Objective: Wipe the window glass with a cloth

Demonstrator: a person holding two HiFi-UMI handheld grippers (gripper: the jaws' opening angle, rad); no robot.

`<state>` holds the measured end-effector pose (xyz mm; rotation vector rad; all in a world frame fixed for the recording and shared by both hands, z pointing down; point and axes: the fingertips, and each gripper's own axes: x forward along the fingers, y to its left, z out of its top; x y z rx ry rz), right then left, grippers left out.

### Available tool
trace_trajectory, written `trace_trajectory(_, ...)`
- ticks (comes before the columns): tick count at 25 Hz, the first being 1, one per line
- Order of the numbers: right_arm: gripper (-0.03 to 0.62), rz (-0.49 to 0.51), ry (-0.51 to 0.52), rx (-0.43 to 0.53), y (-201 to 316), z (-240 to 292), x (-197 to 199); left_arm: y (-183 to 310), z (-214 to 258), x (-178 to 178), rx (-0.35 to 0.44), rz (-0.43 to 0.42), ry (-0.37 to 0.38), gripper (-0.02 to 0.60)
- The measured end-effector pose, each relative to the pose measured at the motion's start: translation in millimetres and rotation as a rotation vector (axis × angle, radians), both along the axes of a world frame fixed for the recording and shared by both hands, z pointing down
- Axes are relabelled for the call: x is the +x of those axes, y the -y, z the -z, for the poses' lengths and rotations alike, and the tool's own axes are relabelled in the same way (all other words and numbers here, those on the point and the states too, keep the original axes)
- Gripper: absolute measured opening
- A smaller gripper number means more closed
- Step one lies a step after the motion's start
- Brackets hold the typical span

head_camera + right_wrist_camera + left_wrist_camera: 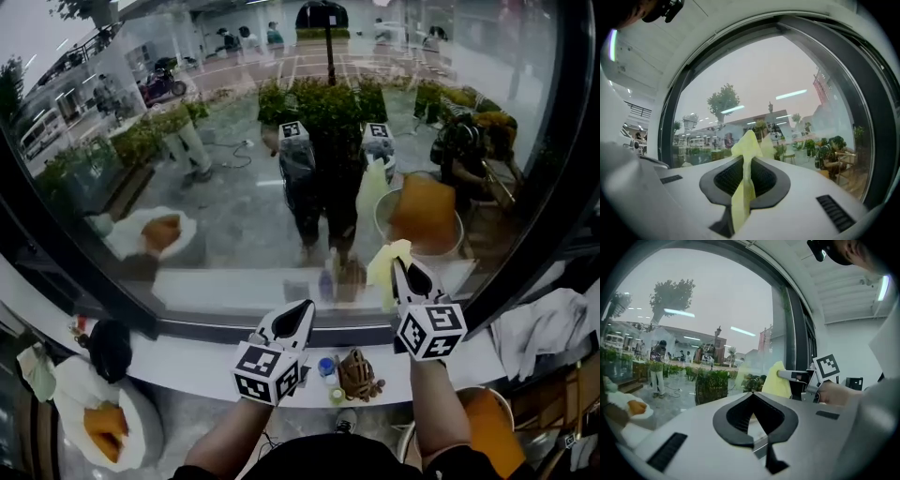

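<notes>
At window glass (244,220), R tongs (400,266) pinch yellow cloth (382,268); L tongs (306,307) closed, empty.

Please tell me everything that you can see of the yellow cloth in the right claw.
The yellow cloth is pale, thin and soft-looking. It is bunched into a narrow folded strip, pinched between the jaws of the right claw, which is shut on it. One pointed end sticks out past the jaw tips; the rest trails back through the claw. It is held up before the window glass, its tip close to the pane; whether it touches, I cannot tell.
</notes>
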<state>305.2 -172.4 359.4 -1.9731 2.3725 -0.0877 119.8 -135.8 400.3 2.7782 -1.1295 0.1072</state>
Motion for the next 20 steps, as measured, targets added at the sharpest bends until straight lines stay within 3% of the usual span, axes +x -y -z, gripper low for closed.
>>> trace_trajectory(13, 0.052, 0.055, 0.005, -0.071, -131, -37, -151, -97, -33, -112, -0.041, 0.004, -0.034, 0.008)
trace_trajectory(20, 0.052, 0.046, 0.011, -0.108, -193, -62, -204, -142, -51, -158, -0.068, -0.014, -0.032, 0.008)
